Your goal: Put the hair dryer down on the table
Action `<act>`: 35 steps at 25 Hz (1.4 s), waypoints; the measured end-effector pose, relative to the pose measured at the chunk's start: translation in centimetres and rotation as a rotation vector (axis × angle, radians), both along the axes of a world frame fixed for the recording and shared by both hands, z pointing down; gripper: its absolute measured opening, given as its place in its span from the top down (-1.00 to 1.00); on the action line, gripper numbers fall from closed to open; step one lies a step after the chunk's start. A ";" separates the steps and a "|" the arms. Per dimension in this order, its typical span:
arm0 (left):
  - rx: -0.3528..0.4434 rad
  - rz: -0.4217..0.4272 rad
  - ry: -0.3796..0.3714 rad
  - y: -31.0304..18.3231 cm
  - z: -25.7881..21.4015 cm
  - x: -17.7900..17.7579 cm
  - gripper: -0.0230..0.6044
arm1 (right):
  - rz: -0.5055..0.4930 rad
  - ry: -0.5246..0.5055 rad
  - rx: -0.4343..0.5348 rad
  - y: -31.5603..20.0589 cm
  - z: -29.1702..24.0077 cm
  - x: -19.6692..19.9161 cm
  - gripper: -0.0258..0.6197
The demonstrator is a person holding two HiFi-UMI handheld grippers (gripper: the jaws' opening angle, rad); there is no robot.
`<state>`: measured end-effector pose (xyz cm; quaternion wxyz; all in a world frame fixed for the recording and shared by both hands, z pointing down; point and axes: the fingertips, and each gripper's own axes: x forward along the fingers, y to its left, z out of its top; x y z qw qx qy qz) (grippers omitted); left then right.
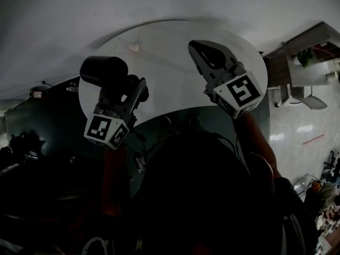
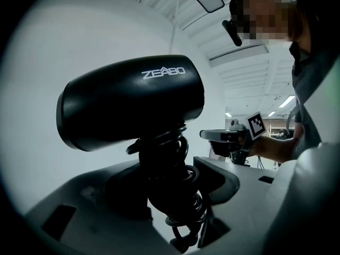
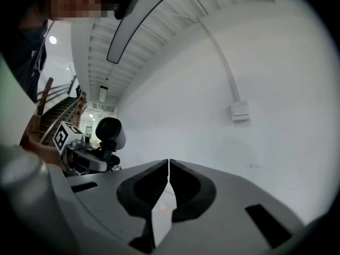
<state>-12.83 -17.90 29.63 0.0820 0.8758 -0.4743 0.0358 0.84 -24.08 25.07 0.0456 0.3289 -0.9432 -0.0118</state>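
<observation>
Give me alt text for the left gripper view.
A black hair dryer, cord coiled round its handle, stands upright, clamped in the jaws of the left gripper before a white wall. Behind it at right, a person holds the right gripper.

The hair dryer (image 2: 130, 102) carries the brand "ZEABO" in pale capitals on the side of its black barrel, just above the middle of the left gripper view. The left cube (image 1: 105, 130), lower left of centre in the head view, and the right cube (image 1: 241, 92), right of centre, bear black-and-white square markers: coded patterns, not letters. No other print can be read
</observation>
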 end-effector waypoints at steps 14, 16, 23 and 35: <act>0.008 0.123 0.035 -5.2 0.6 -5.1 0.17 | 0.119 0.041 -0.010 -2.8 0.2 -5.0 0.89; 0.003 0.130 0.050 -5.6 0.8 -5.8 0.17 | 0.123 0.053 -0.019 -2.8 0.5 -5.8 0.89; -0.014 0.129 0.055 -6.2 1.4 -6.2 0.17 | 0.116 0.062 -0.027 -3.0 0.9 -6.4 0.89; -0.024 0.078 0.008 -8.8 2.7 -5.4 0.17 | 0.061 0.066 -0.042 -6.3 2.1 -4.9 0.89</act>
